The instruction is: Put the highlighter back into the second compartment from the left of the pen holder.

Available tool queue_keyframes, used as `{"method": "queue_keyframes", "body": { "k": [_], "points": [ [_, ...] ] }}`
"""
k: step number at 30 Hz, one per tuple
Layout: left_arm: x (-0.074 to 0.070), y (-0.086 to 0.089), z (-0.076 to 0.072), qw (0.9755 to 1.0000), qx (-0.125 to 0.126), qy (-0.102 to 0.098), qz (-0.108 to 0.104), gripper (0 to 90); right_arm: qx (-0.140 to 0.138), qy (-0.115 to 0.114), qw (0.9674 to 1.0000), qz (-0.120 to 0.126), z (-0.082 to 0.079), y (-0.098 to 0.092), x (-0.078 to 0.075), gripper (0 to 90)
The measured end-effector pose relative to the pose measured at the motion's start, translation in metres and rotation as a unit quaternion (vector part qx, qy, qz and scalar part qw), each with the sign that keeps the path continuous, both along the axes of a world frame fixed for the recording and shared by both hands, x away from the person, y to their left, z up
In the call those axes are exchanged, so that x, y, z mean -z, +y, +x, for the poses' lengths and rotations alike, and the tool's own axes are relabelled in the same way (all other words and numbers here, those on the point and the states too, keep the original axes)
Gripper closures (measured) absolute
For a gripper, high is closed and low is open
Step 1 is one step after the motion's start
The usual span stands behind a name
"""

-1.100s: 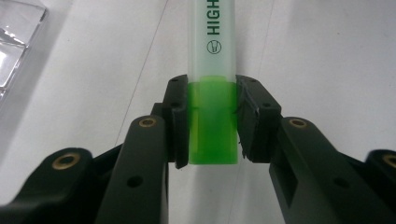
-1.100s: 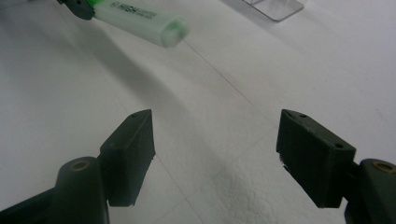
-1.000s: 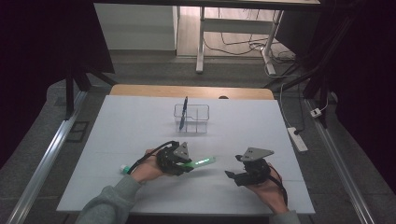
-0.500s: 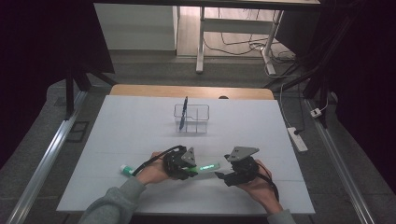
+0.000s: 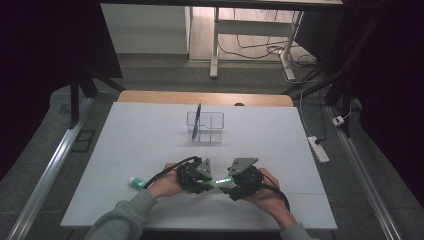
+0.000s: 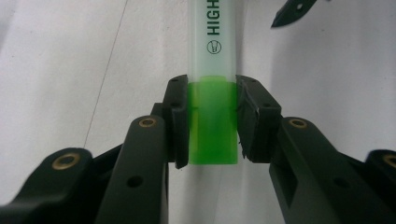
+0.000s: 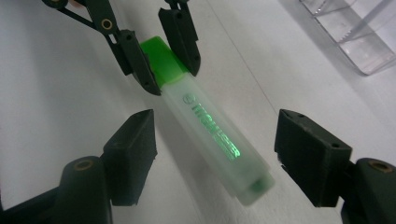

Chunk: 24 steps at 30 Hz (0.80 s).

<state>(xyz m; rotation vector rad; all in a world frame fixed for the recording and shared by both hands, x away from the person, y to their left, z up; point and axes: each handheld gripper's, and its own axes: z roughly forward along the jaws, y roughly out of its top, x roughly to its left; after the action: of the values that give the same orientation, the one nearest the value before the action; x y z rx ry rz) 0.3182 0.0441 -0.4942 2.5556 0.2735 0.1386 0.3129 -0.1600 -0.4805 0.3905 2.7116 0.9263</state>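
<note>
The left claw (image 6: 212,123) clamps the green end of the highlighter (image 7: 210,135) just above the white bench (image 5: 150,135). The right claw (image 7: 215,156) stands wide, jaws just closing slightly, either side of the frosted cap, apparently not touching it.

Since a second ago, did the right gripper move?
Yes. In the high view the right gripper has slid left across the table, toward the green highlighter held by the left gripper. Its jaws, just closing slightly, now straddle the highlighter without touching.

One highlighter (image 5: 216,182), two claws (left (image 5: 202,183), right (image 5: 226,184)), one clear organiser (image 5: 205,126), one pen (image 5: 196,120).
</note>
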Motion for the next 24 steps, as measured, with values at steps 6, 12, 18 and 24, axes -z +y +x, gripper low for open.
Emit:
{"method": "queue_keyframes", "body": {
  "k": [6,12,18,24],
  "points": [
    [-0.002,0.000,0.001,1.0000,0.004,0.003,-0.004,66.4,-0.019,0.003,0.9996,-0.020,0.003,0.012,-0.001,32.4],
    [-0.003,0.002,0.001,0.9998,0.010,0.012,-0.014,66.4,-0.049,0.002,0.9970,-0.060,0.002,0.021,0.004,39.4],
    [-0.004,0.002,0.001,0.9994,0.023,0.018,-0.019,66.3,-0.061,-0.005,0.9946,-0.084,0.001,0.024,0.009,51.9],
    [-0.006,0.004,0.000,0.9987,0.022,0.023,-0.040,65.5,-0.083,-0.009,0.9918,-0.097,-0.002,0.025,0.013,59.9]
  ]
}}
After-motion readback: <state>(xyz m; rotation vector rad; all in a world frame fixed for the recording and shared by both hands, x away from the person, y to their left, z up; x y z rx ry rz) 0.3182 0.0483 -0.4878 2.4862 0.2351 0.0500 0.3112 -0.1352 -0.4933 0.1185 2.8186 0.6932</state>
